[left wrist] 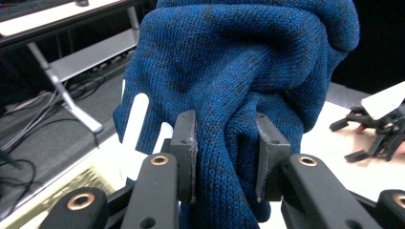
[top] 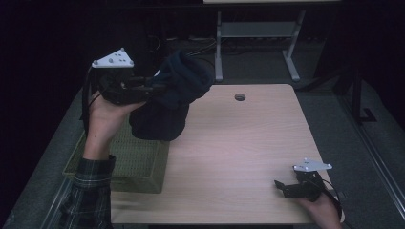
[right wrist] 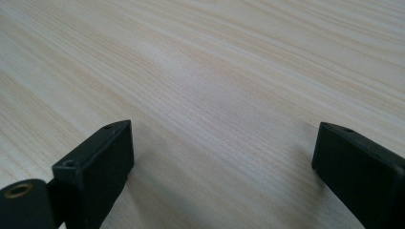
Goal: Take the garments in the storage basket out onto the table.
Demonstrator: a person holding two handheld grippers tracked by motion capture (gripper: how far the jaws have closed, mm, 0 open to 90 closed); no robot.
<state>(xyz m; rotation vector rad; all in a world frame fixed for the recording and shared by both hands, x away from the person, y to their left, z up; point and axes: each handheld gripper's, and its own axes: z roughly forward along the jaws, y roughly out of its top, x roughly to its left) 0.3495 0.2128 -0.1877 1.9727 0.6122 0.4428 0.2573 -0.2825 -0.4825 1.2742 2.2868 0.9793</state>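
Blue knitted garment point(left wrist: 239, 86) hangs bunched in the clamped jaws of the left gripper point(left wrist: 227, 157), raised above a green basket point(top: 138, 162). The right gripper point(right wrist: 222, 157) rests wide apart on the wooden table point(top: 239, 143).

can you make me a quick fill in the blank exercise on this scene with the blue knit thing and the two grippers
1. The left gripper is shut on a knitted garment whose colour is ____.
2. The garment hangs above a green ____ at the table's left edge.
3. The right gripper rests low over the table with its jaws ____.

Missing words: blue; basket; open
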